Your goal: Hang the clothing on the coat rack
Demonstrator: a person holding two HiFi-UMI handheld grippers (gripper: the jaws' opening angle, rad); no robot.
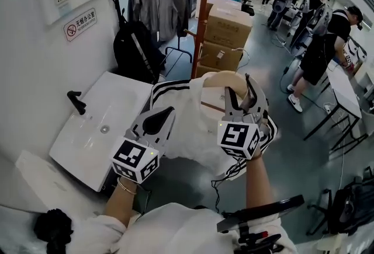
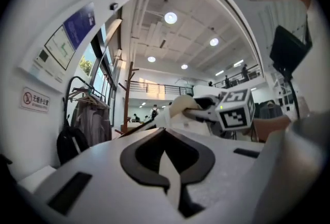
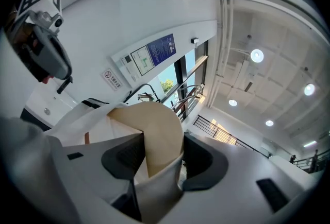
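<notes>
Clothing [image 1: 196, 124] hangs collar-up, long axis roughly vertical, pinched by right gripper [image 1: 241, 93]; left gripper [image 1: 168, 112] has jaws together.

Grey floor [image 1: 292, 188]: cardboard boxes [image 1: 225, 34] stacked far centre, brown coat rack [image 1: 201, 19] pole just left of them, black clothes rail [image 1: 175, 48] further left, black backpack [image 1: 135, 51] by left wall. White sink [image 1: 117, 107] near left, black tap [image 1: 76, 102] on it.
</notes>
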